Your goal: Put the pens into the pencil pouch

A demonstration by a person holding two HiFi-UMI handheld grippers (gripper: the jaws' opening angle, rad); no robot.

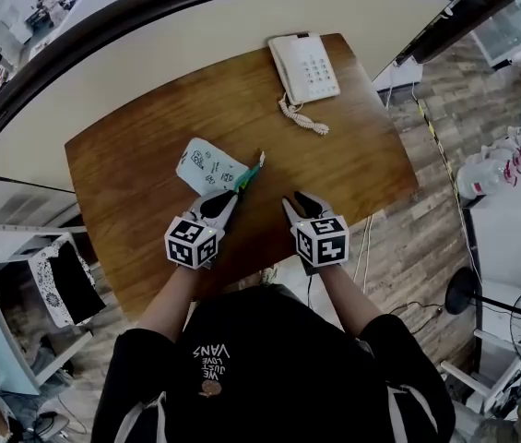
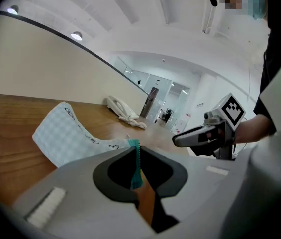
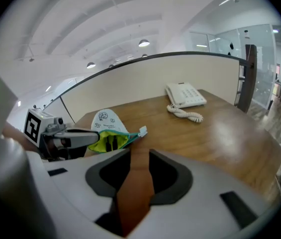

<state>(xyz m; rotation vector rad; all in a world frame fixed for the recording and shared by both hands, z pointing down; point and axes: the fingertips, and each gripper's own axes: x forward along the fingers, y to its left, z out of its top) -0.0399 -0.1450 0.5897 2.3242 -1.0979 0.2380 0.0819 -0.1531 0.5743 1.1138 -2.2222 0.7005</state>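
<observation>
Head view looks down on a brown wooden counter (image 1: 131,173) with a cream corded telephone (image 1: 304,67) at its far edge. Near the middle lies the pencil pouch (image 1: 207,166), white with dark doodles, its mouth turned toward the person. The left gripper (image 1: 226,198) reaches to that mouth, and the right gripper (image 1: 299,201) hangs just beside it, apart from the pouch. Left gripper view has the jaws pinched together on the pouch's teal zipper edge (image 2: 137,163). Right gripper view has the jaws apart with only bare wood between them. It also shows the pouch gaping, with yellow-green lining (image 3: 98,145) and dark slim shapes (image 3: 107,142) inside, too small to name.
</observation>
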